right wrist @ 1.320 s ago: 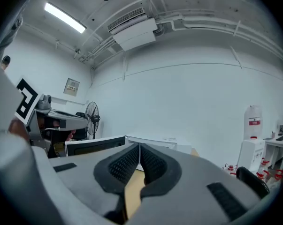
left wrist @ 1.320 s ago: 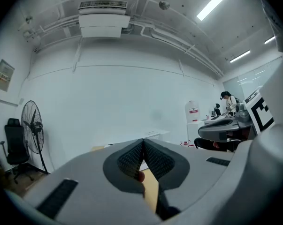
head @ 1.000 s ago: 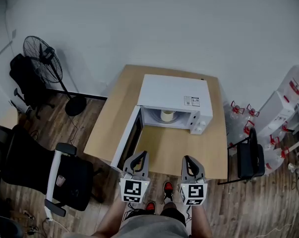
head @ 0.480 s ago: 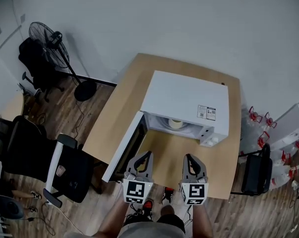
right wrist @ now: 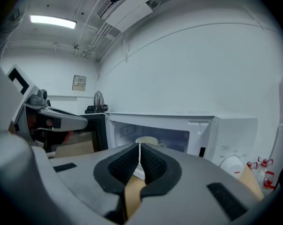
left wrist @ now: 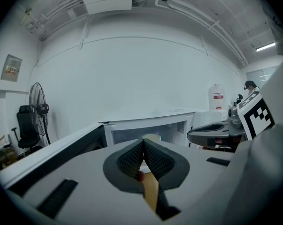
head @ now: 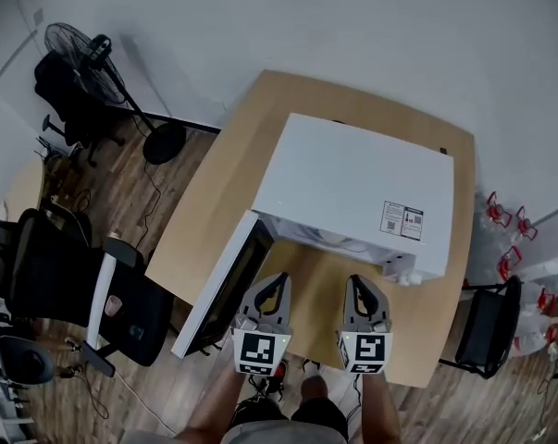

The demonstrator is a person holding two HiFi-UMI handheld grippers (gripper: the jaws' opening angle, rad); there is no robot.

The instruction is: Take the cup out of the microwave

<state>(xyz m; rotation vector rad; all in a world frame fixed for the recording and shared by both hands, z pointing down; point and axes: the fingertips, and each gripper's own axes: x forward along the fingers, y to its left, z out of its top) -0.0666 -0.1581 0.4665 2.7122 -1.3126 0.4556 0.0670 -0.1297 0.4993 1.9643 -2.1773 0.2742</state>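
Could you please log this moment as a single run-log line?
door: open | cup: inside microwave, untouched | left claw: shut, empty | right claw: shut, empty

White wall (head: 353, 26) fills the top of the head view. Wood-plank floor (head: 135, 202) runs down the left, with a pedestal fan (head: 75, 46) upper left and black office chairs (head: 56, 289) lower left. A light wooden table (head: 214, 202) sits centre frame. In the right gripper view, a ceiling strip light (right wrist: 52, 21) glows upper left.
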